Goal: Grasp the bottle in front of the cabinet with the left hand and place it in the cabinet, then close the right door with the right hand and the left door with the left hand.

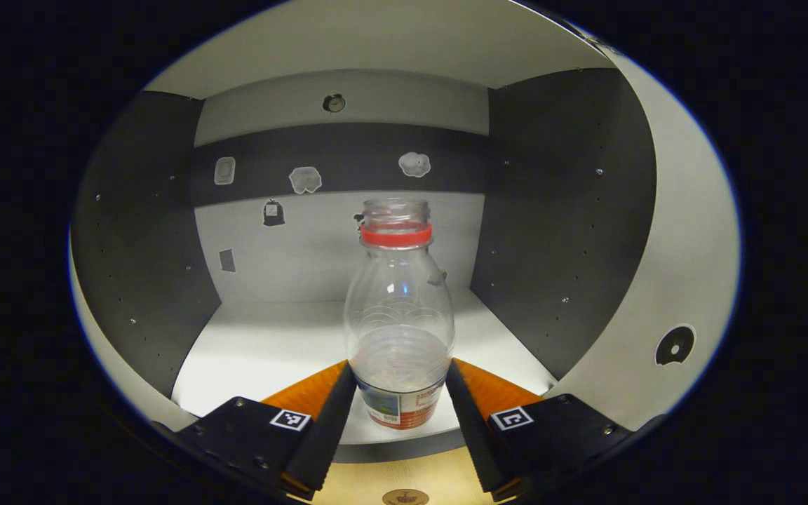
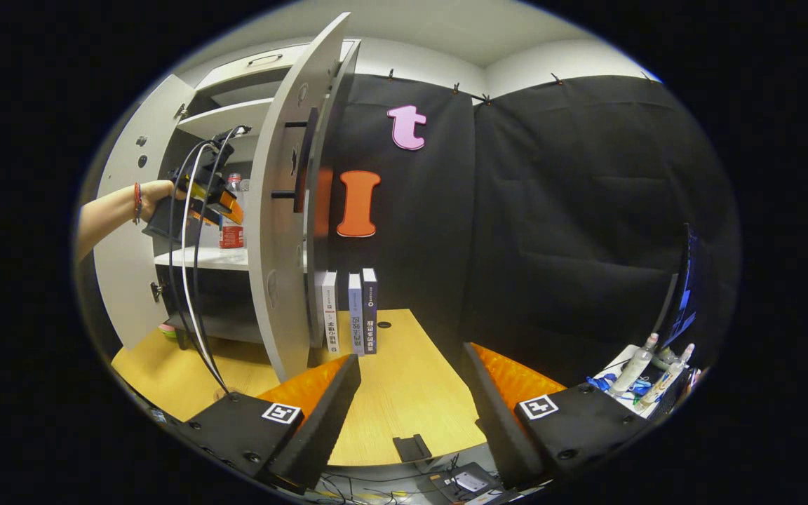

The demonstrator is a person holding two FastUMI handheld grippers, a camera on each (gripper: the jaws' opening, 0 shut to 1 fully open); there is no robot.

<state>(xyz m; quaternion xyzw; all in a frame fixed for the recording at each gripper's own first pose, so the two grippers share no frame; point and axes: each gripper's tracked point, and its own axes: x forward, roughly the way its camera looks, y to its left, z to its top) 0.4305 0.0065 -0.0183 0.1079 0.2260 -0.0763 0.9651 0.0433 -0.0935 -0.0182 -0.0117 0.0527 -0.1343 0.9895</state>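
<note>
The left hand-held gripper [image 1: 400,414] grips the bottle [image 1: 399,322] low on its body, both fingers pressed against the labelled base, which keeps the clear, capless bottle upright as it goes into the cabinet [image 1: 558,210]. In the left gripper view the bottle stands at 6 o'clock over the front edge of the white shelf [image 1: 264,351]; whether its base touches the shelf I cannot tell. The right hand-held gripper [image 2: 411,414] hangs with its fingers spread wide and nothing between them over the worktop [image 2: 404,393], probably kept back for the right door [image 2: 285,210]. The right gripper view adds the wider scene: at 10 o'clock a hand [image 2: 155,193] holds the left hand-held gripper inside the cabinet, both doors stand ajar, and books [image 2: 351,312] sit upright beside the right door.
</note>
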